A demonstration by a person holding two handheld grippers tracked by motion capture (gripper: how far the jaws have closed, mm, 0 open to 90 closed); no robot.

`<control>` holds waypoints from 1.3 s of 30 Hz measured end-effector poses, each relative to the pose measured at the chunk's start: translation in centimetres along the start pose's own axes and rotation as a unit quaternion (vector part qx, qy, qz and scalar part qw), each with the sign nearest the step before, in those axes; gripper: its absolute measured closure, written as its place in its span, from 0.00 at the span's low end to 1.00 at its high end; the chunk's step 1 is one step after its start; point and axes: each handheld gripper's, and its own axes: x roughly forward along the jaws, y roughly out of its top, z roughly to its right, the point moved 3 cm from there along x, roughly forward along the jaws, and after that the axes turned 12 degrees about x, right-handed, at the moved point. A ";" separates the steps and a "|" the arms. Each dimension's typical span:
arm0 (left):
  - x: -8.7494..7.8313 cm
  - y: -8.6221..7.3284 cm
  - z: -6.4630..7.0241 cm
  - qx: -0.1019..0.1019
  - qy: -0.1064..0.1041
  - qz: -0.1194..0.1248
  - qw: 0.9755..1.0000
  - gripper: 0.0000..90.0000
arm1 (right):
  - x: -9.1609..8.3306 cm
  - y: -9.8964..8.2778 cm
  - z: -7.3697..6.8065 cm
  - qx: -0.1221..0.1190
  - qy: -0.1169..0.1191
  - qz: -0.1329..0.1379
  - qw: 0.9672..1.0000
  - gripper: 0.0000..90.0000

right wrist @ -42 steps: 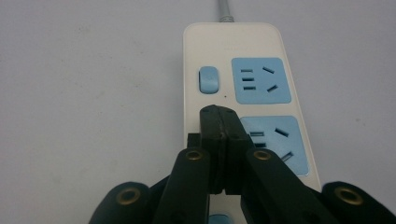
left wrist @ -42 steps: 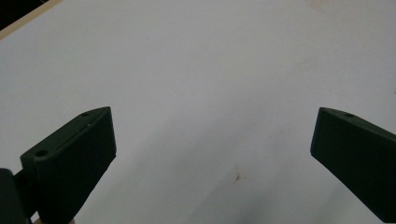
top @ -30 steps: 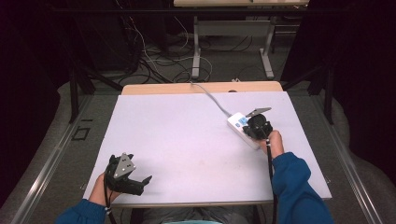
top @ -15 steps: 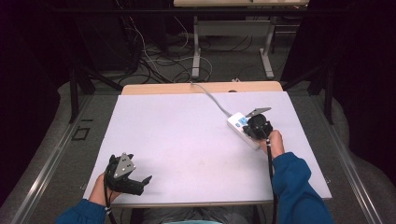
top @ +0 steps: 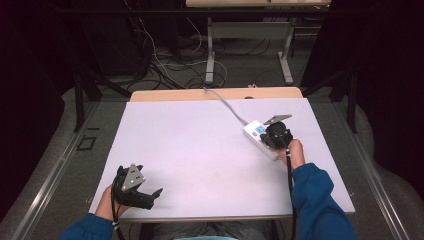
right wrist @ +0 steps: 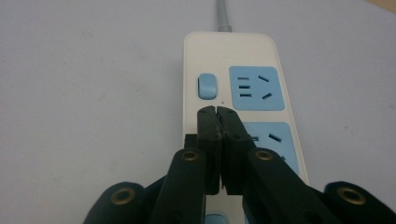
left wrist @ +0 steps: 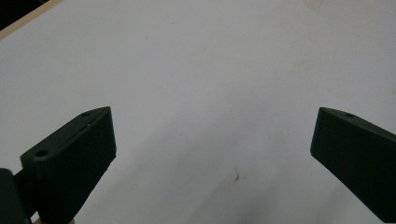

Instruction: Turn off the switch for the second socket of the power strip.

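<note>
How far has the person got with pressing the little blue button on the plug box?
Done: the right gripper has closed its jaws and is over the power strip. In hand: its tip sits just short of the blue switch, not clearly touching. Left: the push itself, probably. The left gripper rests open near the table's front edge.

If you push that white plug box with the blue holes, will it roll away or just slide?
The power strip looks flat and boxy, so it would probably slide on the smooth table, not roll. Its grey cord trails off the far edge and may tug it sideways. The hard-looking shell likely stays stiff.
</note>
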 end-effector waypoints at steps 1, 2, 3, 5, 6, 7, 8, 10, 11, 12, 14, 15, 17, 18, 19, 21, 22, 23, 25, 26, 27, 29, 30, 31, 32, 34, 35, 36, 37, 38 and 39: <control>0.0 0.0 0.0 0.000 0.000 0.000 1.000 0.00 | -0.2 0.1 0.0 -0.001 0.000 0.002 1.000 0.90; 0.0 0.0 0.0 0.000 0.000 0.000 1.000 0.00 | -0.2 0.1 0.0 -0.001 0.000 0.002 1.000 0.90; 0.0 0.0 0.0 0.003 0.001 0.000 1.000 0.00 | -0.3 0.2 0.0 -0.001 0.000 0.004 1.000 0.84; 0.0 0.0 0.0 0.001 0.000 0.000 1.000 0.00 | -0.4 0.2 -0.2 0.007 0.002 0.006 1.000 0.74; 0.0 0.0 0.0 0.002 0.001 -0.001 1.000 0.00 | -0.4 0.3 -0.2 0.007 0.007 0.005 1.000 0.67; 0.0 0.0 0.0 0.001 0.000 0.000 1.000 0.00 | -0.5 0.3 -0.2 0.007 0.010 0.003 1.000 0.59; 0.0 0.0 0.0 0.002 0.001 -0.001 1.000 0.00 | -0.5 0.3 -0.2 0.011 0.015 0.002 1.000 0.52; 0.0 0.0 0.0 0.000 0.000 0.000 1.000 0.00 | -0.6 0.4 -0.3 0.009 0.022 0.002 1.000 0.40; 0.0 0.0 0.0 -0.001 0.000 0.000 1.000 0.00 | -0.7 0.4 -0.3 0.011 0.025 0.001 1.000 0.35; 0.0 0.0 0.0 0.000 0.000 0.000 1.000 0.00 | -0.8 0.4 -0.4 0.009 0.029 0.002 1.000 0.29; -0.1 0.0 0.0 0.000 0.000 0.000 1.000 0.00 | -0.9 0.4 -0.4 0.005 0.035 0.002 0.999 0.19; -0.1 0.0 0.0 0.000 0.000 0.000 1.000 0.00 | -1.1 0.4 -0.5 0.009 0.039 0.005 0.999 0.16; -0.1 0.0 -0.1 0.003 0.001 -0.001 1.000 0.00 | -1.4 0.5 -0.7 0.007 0.045 0.012 0.999 0.11; -0.1 0.0 0.0 0.002 0.000 -0.001 1.000 0.00 | -1.4 0.5 -0.7 0.005 0.052 0.013 0.999 0.08; -0.1 0.0 0.0 0.001 0.000 -0.001 1.000 0.00 | -1.5 0.5 -0.8 0.008 0.055 0.013 0.998 0.05; -0.1 0.0 0.0 0.003 0.001 -0.001 1.000 0.00 | -1.6 0.5 -0.9 0.010 0.064 0.011 0.998 0.00; -0.1 0.0 0.0 0.002 0.002 -0.001 1.000 0.00 | -1.7 0.5 -0.9 0.005 0.065 0.012 0.998 0.00; -0.1 0.0 0.0 0.004 0.001 -0.002 1.000 0.00 | -1.7 0.5 -0.9 0.002 0.070 0.013 0.997 0.00; -0.1 0.0 0.0 0.004 0.001 -0.003 1.000 0.00 | -2.0 0.5 -1.0 0.008 0.078 0.016 0.997 0.00; -0.1 -0.1 0.0 0.003 -0.001 -0.003 1.000 0.00 | -2.1 0.5 -1.0 0.004 0.077 0.017 0.997 0.00; 0.0 0.0 0.0 -0.001 0.000 -0.001 1.000 0.00 | -2.2 0.5 -1.1 0.006 0.077 0.019 0.997 0.00; -0.1 0.0 0.0 0.003 0.002 -0.001 1.000 0.00 | -2.3 0.4 -1.2 0.002 0.081 0.021 0.996 0.00; -0.1 -0.1 0.0 0.000 0.001 -0.002 1.000 0.00 | -2.5 0.4 -1.3 0.001 0.082 0.021 0.996 0.00; -0.1 -0.1 0.0 0.001 0.002 -0.002 1.000 0.00 | -2.6 0.4 -1.5 0.001 0.082 0.022 0.996 0.00; -0.1 -0.1 0.0 0.000 0.001 -0.002 1.000 0.00 | -2.7 0.4 -1.6 -0.001 0.085 0.022 0.996 0.00; -0.1 -0.1 0.0 -0.001 0.001 -0.001 1.000 0.00 | -3.1 0.3 -1.9 -0.007 0.087 0.025 0.996 0.00; -0.1 -0.1 0.0 -0.001 0.001 -0.002 1.000 0.00 | -3.2 0.3 -2.0 -0.006 0.086 0.027 0.996 0.00; -0.1 -0.1 0.0 -0.002 0.001 -0.001 1.000 0.00 | -3.4 0.2 -2.0 -0.008 0.089 0.029 0.996 0.00; -0.1 -0.1 0.0 -0.002 0.001 -0.001 1.000 0.00 | -3.5 0.1 -2.2 -0.006 0.092 0.027 0.995 0.00; -0.1 -0.1 0.0 -0.002 0.001 -0.001 1.000 0.00 | -3.8 0.1 -2.2 -0.010 0.089 0.028 0.996 0.00; -0.1 -0.1 0.0 -0.002 0.002 -0.001 1.000 0.00 | -4.0 0.0 -2.3 -0.007 0.090 0.030 0.995 0.00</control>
